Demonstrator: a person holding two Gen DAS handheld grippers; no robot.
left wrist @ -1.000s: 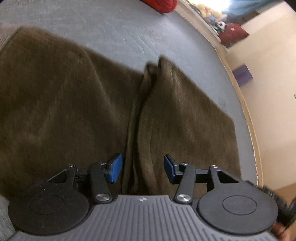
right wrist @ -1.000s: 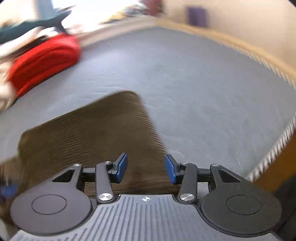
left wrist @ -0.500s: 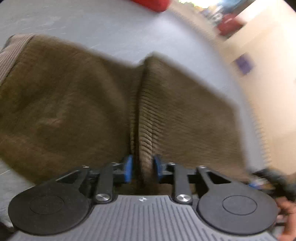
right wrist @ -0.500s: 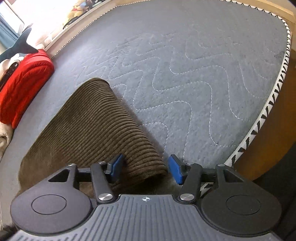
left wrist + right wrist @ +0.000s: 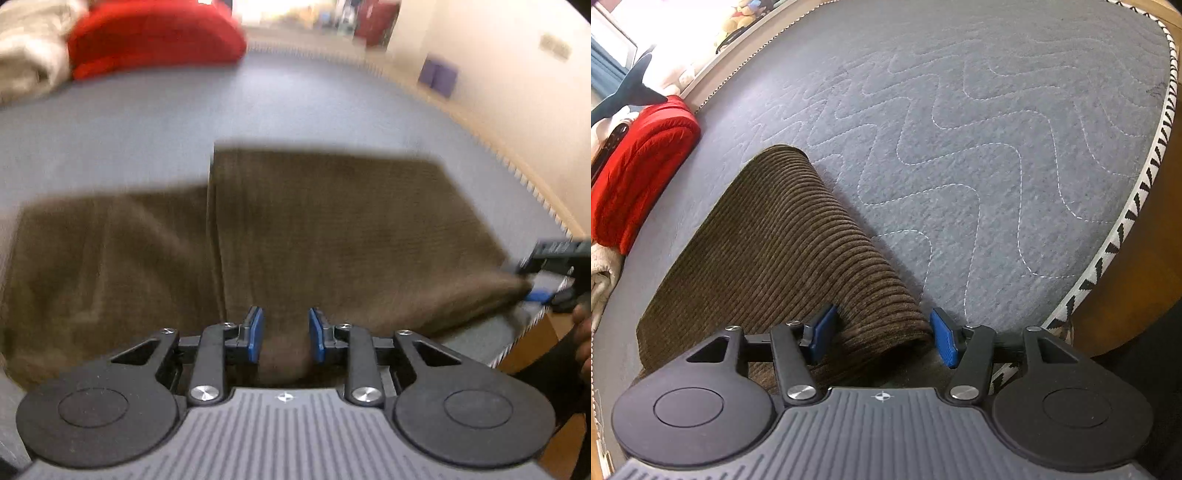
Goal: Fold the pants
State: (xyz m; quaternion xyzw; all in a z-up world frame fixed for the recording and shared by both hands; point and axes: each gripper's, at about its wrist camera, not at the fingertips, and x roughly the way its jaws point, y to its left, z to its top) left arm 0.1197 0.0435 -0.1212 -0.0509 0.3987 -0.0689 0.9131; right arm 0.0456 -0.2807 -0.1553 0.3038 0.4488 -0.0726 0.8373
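The pants (image 5: pixel 332 236) are laid flat on the grey quilted mattress (image 5: pixel 997 155), close to its near edge, with their long axis running sideways across the left wrist view, parallel to that edge. A raised fold line is seen running away from the left gripper (image 5: pixel 283 334), just to the left of its blue pads; on its right the cloth lies as a higher layer that reaches further toward the far edge.

The left gripper is held at the near hem of the brown corduroy, roughly mid-length. Its pads are parted, with cloth seen in the gap between them, yet no pinch can be confirmed (the picture is blurred, so contact cannot be told).

The right gripper (image 5: pixel 882 338) is placed at the end of the pants nearest the mattress's right-hand corner, and in the left wrist view it is seen at the far right, touching that tapered end. Its fingers are spread wide, and the rolled end of the corduroy is straddled by them without being squeezed. From it the fabric stretches away to the left and forward.

The coming move is judged to turn on this: the right gripper sits at the end of the long axis, so that end would be carried leftward, over toward the left gripper's side.

A red cushion (image 5: pixel 639 162) is left well apart, at the far edge.
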